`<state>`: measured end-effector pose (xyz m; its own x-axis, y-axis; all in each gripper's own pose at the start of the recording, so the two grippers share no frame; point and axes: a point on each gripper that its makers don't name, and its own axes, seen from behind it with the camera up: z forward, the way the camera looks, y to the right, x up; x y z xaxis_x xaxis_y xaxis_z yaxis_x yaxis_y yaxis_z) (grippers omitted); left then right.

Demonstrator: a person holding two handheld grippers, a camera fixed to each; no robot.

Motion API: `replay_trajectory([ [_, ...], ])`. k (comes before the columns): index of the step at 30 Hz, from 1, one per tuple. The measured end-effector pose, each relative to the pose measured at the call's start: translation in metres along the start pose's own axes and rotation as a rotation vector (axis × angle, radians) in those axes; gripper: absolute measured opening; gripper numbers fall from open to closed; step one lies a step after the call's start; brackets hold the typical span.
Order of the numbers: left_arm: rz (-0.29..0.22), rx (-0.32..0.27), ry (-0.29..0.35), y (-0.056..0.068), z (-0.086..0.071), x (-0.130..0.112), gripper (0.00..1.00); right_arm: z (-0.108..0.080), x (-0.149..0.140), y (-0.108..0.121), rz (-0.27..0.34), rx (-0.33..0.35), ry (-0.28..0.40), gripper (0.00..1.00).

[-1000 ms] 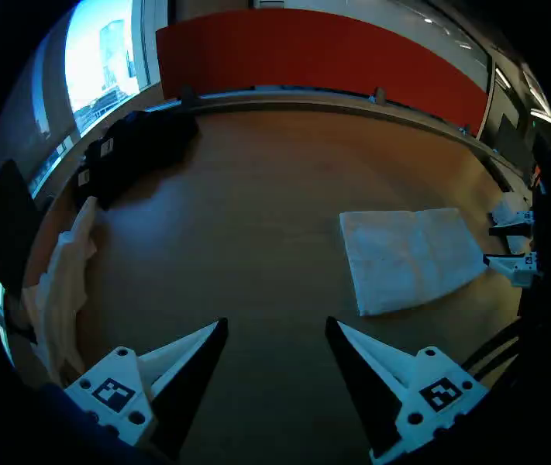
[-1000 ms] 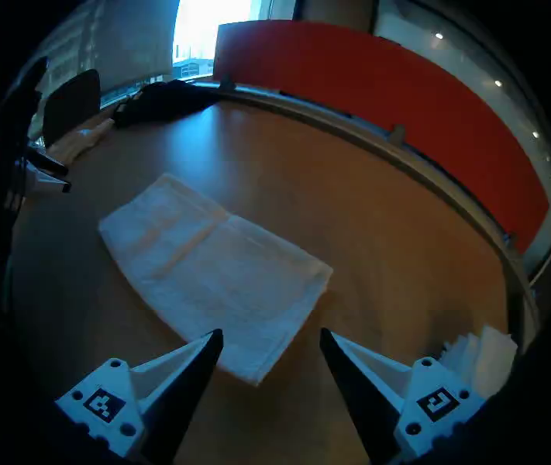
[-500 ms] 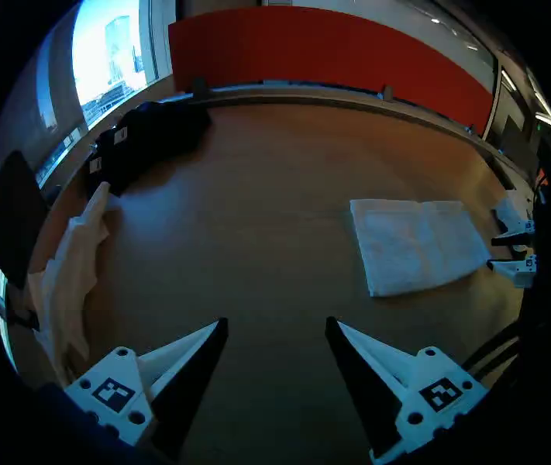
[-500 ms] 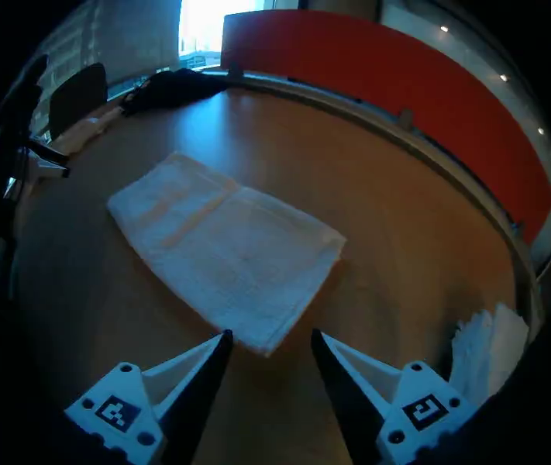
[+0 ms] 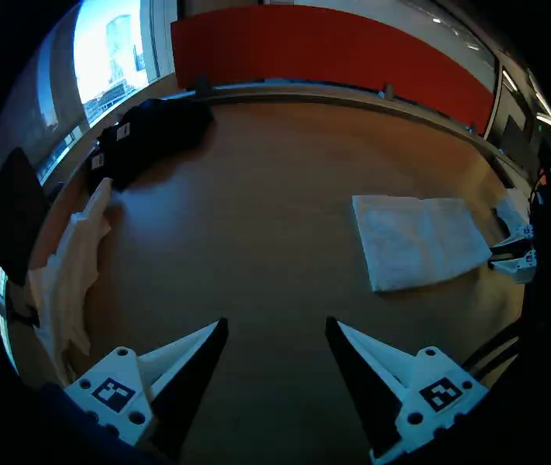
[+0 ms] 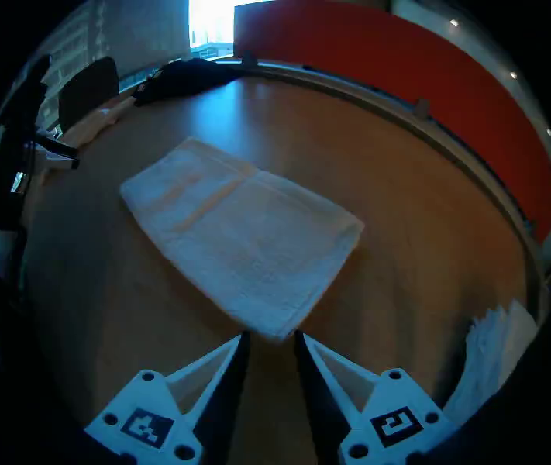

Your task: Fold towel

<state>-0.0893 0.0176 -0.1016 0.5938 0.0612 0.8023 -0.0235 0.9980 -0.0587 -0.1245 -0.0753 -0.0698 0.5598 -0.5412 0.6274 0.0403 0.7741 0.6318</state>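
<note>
A white towel (image 6: 244,236), folded into a rectangle, lies flat on the wooden table (image 6: 414,225). In the right gripper view my right gripper (image 6: 271,337) stands at the towel's near corner. Its fingers are drawn close together with a narrow gap between them, and the corner sits just at the tips. The left gripper view shows the towel (image 5: 418,240) off to the right, with the right gripper (image 5: 517,257) at its far edge. My left gripper (image 5: 275,325) is open over bare table, well away from the towel. From the right gripper view it appears as the left gripper (image 6: 54,153) at far left.
A heap of pale cloth (image 5: 70,267) lies at the table's left edge beside a dark chair (image 5: 12,217). A black bag (image 5: 151,136) sits at the back left. A red partition (image 5: 329,54) runs behind the table. A white stack (image 6: 492,349) rests near the right gripper.
My right gripper has moved forward and down to the towel's near corner, and its fingers have narrowed. The left gripper has hardly moved.
</note>
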Motion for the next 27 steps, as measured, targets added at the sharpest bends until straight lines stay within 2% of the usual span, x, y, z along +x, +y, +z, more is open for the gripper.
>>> replay_trajectory([
  [5,0.001,0.0,-0.003,0.0,0.001,-0.001,0.93,-0.001,-0.001,0.001,0.0,0.004,0.0,0.39],
  [15,0.007,0.0,-0.004,-0.001,0.001,-0.002,0.93,-0.001,-0.001,0.003,-0.001,0.001,0.0,0.07],
  [27,0.01,0.002,-0.006,-0.003,0.0,-0.003,0.93,-0.009,0.012,0.003,-0.003,-0.015,0.037,0.07],
])
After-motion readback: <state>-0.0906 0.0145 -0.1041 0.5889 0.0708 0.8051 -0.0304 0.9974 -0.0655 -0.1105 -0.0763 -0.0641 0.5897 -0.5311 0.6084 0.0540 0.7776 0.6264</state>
